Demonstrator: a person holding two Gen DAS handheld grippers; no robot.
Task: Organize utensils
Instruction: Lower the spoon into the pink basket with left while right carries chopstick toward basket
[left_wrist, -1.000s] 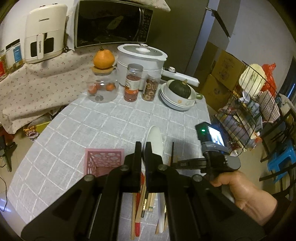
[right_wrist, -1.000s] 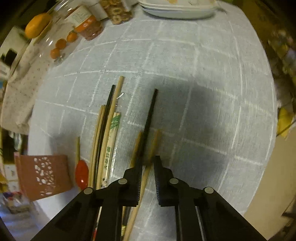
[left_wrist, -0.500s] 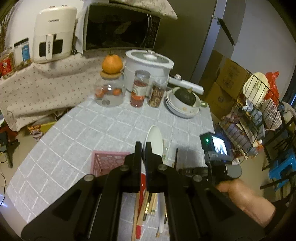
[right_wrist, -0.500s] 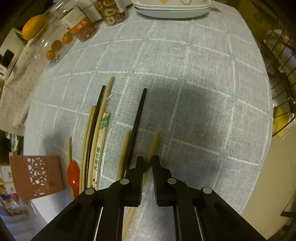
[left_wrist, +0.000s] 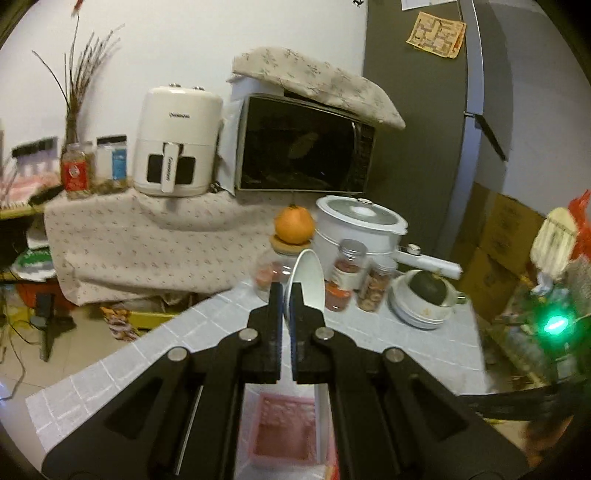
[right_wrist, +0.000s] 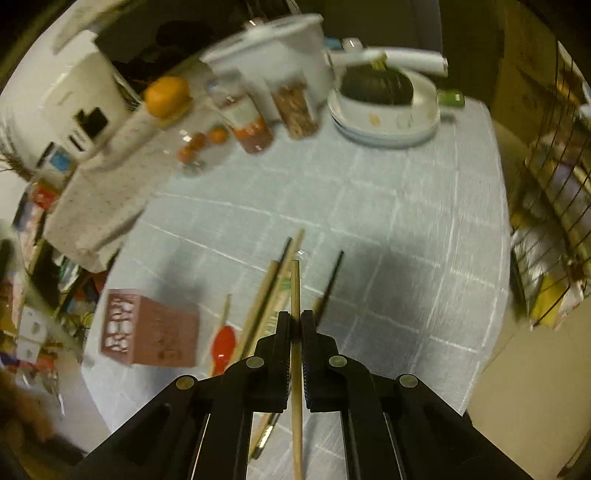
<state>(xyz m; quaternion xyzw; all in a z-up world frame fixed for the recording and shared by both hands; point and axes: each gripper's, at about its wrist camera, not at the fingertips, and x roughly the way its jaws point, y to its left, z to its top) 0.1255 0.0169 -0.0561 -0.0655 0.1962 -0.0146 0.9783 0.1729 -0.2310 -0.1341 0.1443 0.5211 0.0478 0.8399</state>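
Observation:
My left gripper is shut on a white spoon, whose bowl sticks up past the fingertips. Straight below it, between the arms, stands the pink perforated holder. In the right wrist view my right gripper is shut on a light wooden chopstick, lifted off the cloth and pointing forward. Under it lie several more chopsticks, a black chopstick and a red spoon. The pink holder stands to their left on the table.
At the table's far edge stand a glass jar topped by an orange, two spice jars, a white pot and stacked bowls holding a green squash. A wire rack stands off the right edge.
The right gripper closed on the wooden chopstick and lifted it off the table. The left gripper tilted upward with the white spoon, so the holder slid low in its view.

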